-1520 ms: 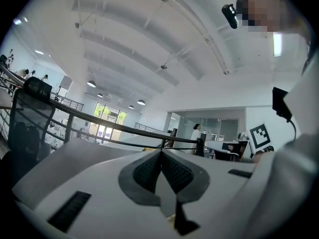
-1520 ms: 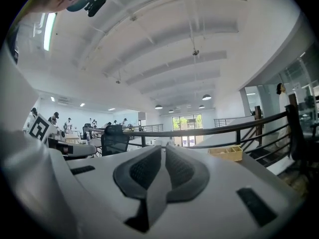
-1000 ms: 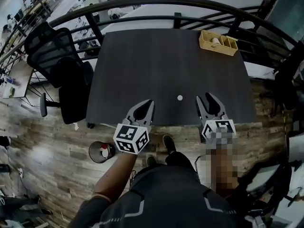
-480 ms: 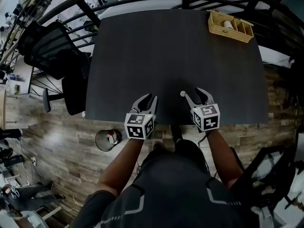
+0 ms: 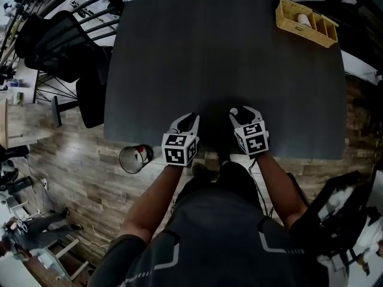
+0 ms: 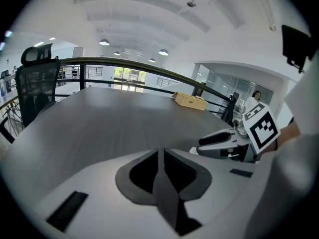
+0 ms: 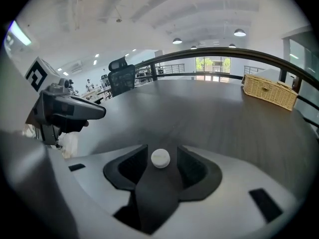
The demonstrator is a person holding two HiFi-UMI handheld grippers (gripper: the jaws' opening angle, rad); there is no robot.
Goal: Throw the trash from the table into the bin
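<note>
Right gripper (image 7: 162,150), just-parted, round probable cap (image 7: 160,159)

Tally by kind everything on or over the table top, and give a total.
Grippers, left gripper and right gripper: 2
White cap: 1
Wicker basket: 1
White roll in the basket: 1
Total: 5
</note>
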